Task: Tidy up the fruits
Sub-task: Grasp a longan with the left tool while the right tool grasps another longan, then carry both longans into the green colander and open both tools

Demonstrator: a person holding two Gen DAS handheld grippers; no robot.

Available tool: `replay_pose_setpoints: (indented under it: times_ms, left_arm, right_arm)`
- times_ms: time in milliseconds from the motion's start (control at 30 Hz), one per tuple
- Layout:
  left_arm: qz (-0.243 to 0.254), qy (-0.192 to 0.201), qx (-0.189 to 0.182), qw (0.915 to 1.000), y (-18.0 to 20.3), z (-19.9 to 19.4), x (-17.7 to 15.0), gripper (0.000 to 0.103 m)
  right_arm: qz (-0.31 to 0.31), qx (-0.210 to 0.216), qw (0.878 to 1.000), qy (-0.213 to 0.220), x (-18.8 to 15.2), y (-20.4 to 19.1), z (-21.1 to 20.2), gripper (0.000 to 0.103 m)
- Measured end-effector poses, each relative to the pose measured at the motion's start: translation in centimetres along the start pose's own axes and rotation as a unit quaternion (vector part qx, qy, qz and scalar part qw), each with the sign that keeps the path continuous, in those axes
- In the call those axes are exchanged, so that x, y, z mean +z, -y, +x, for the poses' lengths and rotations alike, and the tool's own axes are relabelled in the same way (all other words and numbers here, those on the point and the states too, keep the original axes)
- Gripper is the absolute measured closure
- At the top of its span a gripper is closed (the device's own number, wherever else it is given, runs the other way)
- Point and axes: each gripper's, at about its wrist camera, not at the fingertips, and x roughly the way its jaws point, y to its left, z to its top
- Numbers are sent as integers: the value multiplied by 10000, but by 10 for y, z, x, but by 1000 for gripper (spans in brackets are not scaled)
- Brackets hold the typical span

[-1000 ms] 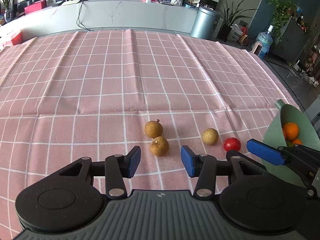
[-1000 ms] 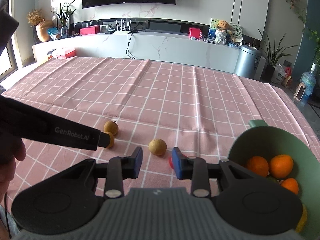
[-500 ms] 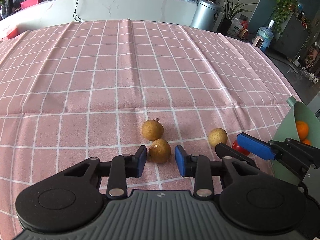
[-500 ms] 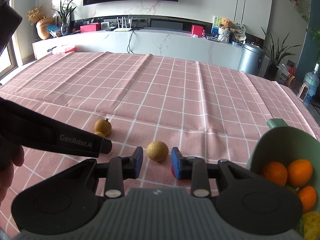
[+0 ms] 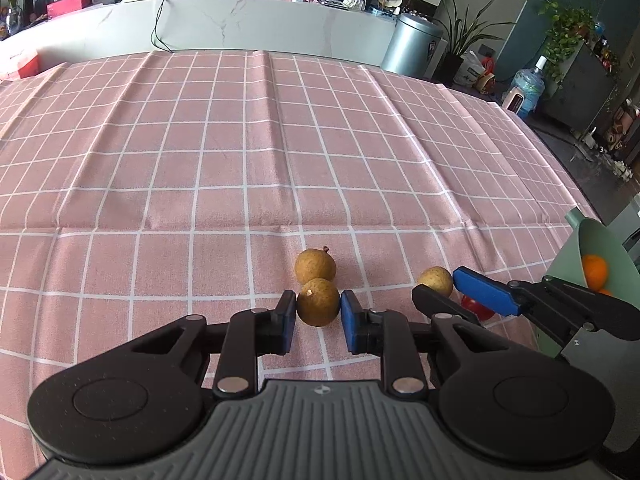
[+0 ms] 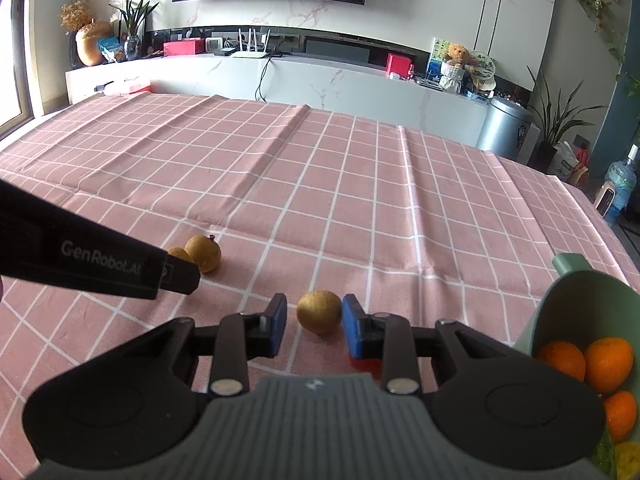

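The left tongs (image 5: 318, 315) pinch a longan (image 5: 318, 307) on the pink checked surface (image 5: 240, 168), touching a second longan (image 5: 315, 266). The right tongs (image 6: 314, 326) stand narrowly apart around a third longan (image 6: 319, 311), touching only its right side, beside the green bowl (image 6: 576, 300) of oranges (image 6: 608, 364).

The left gripper (image 5: 318, 316) points steeply down at the table, its blue pads (image 5: 349, 320) closed against both sides of a small brown fruit (image 5: 318, 307). The right gripper (image 6: 314, 326) is angled down less steeply, jaws narrowly apart with another brown fruit (image 6: 319, 311) between the pads, a sliver of gap showing on the left side. From the left wrist view the right gripper's fingers (image 5: 484, 290) reach in from the right; from the right wrist view the left gripper's black body crosses in from the left
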Motion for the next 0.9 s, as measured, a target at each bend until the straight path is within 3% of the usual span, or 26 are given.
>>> replay_pose_setpoints:
  times_ms: [233, 467, 667, 900]
  left_arm:
    - [31, 31, -36, 10000, 1, -1, 0, 77]
    - [-75, 165, -87, 9998, -2, -10, -1, 77]
    - [-145, 291, -164, 9993, 0, -31, -6, 77]
    - [-60, 472, -399, 9981, 22, -61, -6, 77]
  right_arm:
    - [-203, -218, 9995, -42, -2, -2, 5, 81]
    - [-184, -173, 9997, 49, 0, -5, -3, 82]
    - [-185, 50, 9993, 331, 9, -9, -31, 82]
    - [383, 384, 9975, 455, 14, 15, -82, 82]
